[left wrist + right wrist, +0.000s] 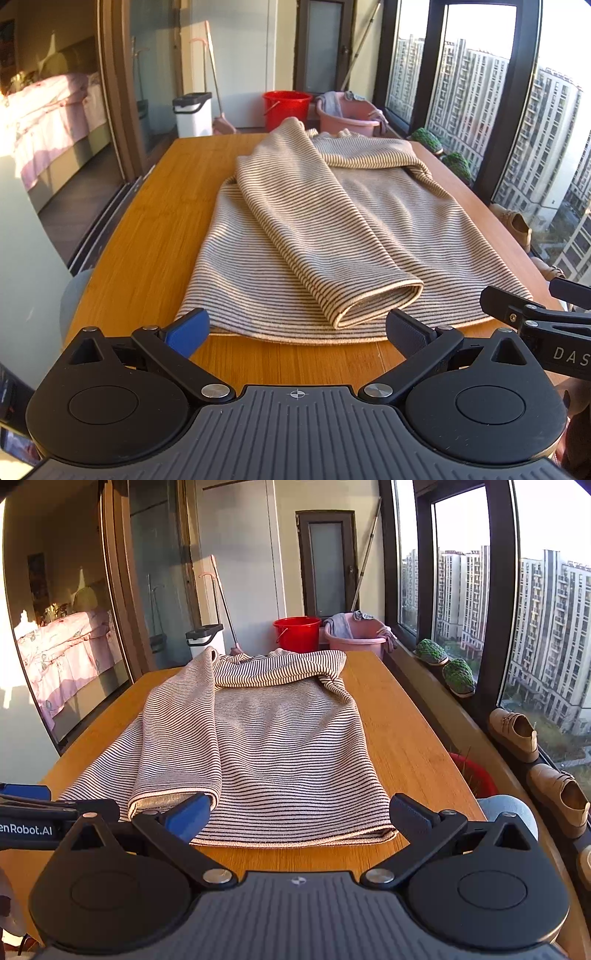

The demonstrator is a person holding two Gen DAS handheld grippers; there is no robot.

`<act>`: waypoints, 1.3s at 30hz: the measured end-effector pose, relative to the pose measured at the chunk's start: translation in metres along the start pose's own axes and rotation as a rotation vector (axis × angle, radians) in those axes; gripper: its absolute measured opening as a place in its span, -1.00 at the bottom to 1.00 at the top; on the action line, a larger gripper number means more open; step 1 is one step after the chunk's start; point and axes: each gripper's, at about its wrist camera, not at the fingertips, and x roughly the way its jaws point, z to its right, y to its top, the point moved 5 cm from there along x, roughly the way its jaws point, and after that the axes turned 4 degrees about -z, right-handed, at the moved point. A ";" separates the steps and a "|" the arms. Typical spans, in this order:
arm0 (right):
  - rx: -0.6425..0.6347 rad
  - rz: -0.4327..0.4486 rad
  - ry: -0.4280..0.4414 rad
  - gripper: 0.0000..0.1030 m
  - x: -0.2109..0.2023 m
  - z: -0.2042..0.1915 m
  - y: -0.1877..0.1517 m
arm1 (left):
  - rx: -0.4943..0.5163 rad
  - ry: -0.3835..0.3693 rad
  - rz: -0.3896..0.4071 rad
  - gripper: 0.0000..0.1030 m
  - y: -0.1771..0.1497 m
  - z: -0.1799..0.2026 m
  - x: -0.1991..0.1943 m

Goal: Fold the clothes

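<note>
A beige striped long-sleeved top [332, 229] lies flat on the wooden table [155, 236], hem towards me, with one sleeve [317, 236] folded diagonally across its body. It also shows in the right wrist view [280, 746], its sleeve [177, 738] lying along the left side. My left gripper [295, 332] is open and empty just short of the hem. My right gripper [299, 816] is open and empty at the hem's near right part. The other gripper's body shows at the right edge of the left wrist view and at the left edge of the right wrist view.
Beyond the table's far end stand a red bucket [286, 109], a pink basin [349, 118] with cloths, a white bin [192, 112] and mops. A window sill on the right holds shoes [513, 734] and green slippers [430, 651]. A glass door is on the left.
</note>
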 end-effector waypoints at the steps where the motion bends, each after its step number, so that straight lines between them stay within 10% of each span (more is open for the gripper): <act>1: 0.005 -0.008 0.004 1.00 0.001 0.000 -0.001 | -0.006 -0.002 -0.010 1.00 -0.003 -0.002 0.002; 15: 0.063 -0.121 0.053 1.00 0.019 0.006 -0.010 | -0.048 -0.032 -0.154 1.00 -0.030 -0.012 0.018; 39: 0.075 -0.190 0.087 1.00 0.014 -0.003 -0.014 | -0.025 -0.020 -0.152 1.00 -0.017 -0.010 0.011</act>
